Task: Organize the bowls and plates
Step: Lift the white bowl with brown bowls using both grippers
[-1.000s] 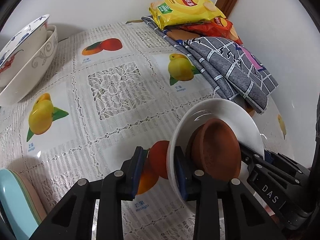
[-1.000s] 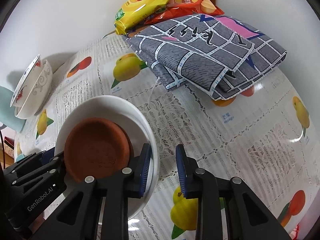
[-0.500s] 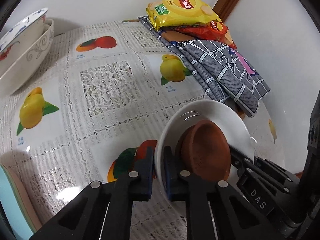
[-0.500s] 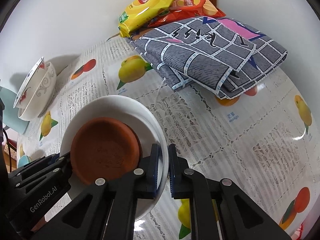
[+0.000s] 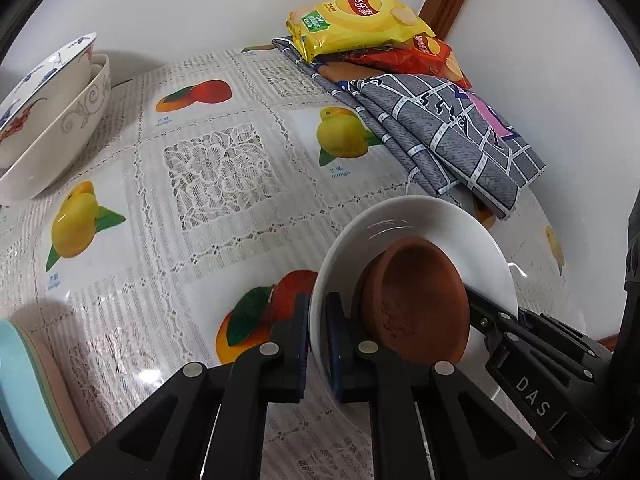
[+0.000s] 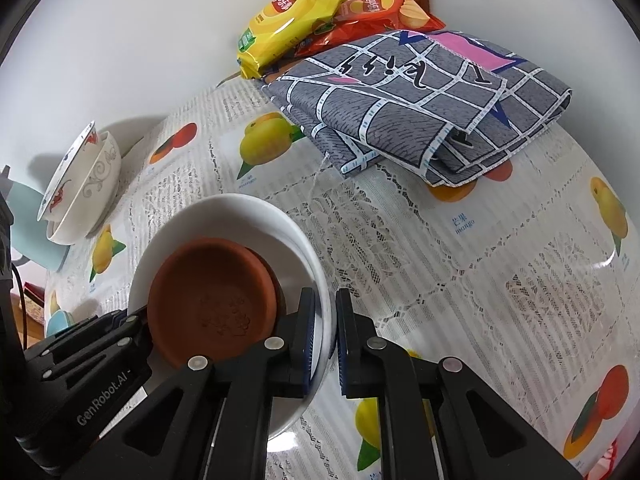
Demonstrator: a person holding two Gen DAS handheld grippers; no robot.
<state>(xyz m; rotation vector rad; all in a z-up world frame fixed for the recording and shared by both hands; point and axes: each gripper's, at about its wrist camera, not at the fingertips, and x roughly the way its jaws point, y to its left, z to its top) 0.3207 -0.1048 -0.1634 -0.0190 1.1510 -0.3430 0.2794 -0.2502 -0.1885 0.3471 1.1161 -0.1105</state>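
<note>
Lace-patterned plastic cloth with printed fruit covers the table [image 5: 208, 168], the largest item in view. At its far corner by the wall lies a folded grey checked cloth [image 6: 420, 104], with a yellow crisp packet [image 5: 352, 20] and a red crisp packet [image 6: 372, 12] resting on its far end.

Two nested bowls [image 5: 48, 120], white with painted decoration, stand tilted at the far left edge of the table; beside them in the right wrist view is a pale blue dish [image 6: 32, 224].

White plate [image 5: 424, 232]: near the front of the table, between the two claws. Whether it rests on the cloth or is lifted cannot be told. In it sits a brown clay saucer [image 6: 212, 304], leaning toward the left claw's side.

Left claw [image 5: 318, 336]: closed on the plate's left rim. A second ago its jaws stood apart around that rim; they have just been closing, and the rim is now pinched between the blue pads.

Right claw [image 6: 326, 340]: closed on the opposite rim, likewise gaping a second ago and just drawn in, with the rim clamped between its pads.
</note>
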